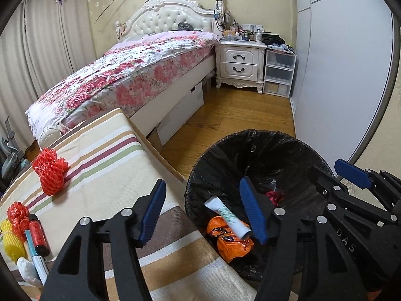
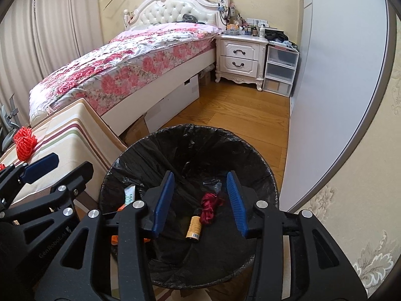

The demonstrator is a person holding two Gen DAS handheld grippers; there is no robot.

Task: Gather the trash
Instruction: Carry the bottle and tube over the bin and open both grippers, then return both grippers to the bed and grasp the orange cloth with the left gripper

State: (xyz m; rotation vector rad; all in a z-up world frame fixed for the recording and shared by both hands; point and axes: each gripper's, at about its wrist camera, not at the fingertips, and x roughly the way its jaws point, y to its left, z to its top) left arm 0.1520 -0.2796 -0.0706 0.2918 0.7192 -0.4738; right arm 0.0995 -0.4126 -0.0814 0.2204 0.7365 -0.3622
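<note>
Two fisheye views look forward along handheld grippers in a bedroom.

In the left wrist view, the left gripper fills the lower middle of the frame, its blue-padded jaws spread wide with nothing pinched between them. The left jaw sits over a striped bench at lower left; the right jaw hangs over a round bin lined with a black bag at lower centre-right. Inside the bin, just left of the right jaw, a white tube lies on a crumpled orange wrapper. A dark red tangle shows deeper in the bin. On the bench at left lie an orange foam net, and at the far lower left edge a smaller red net, a yellow foam net and a red cylinder. The right gripper's arm enters from the lower right edge.

In the right wrist view, the right gripper sits in the lower centre above the bin, jaws parted and pinching nothing. Between them in the frame, down on the bag's floor, a small brown bottle lies beside the dark red tangle. The white tube peeks out at the bin's left. The left gripper's arm shows at lower left.

A bed with a floral cover fills the upper left, a white nightstand the upper right.
</note>
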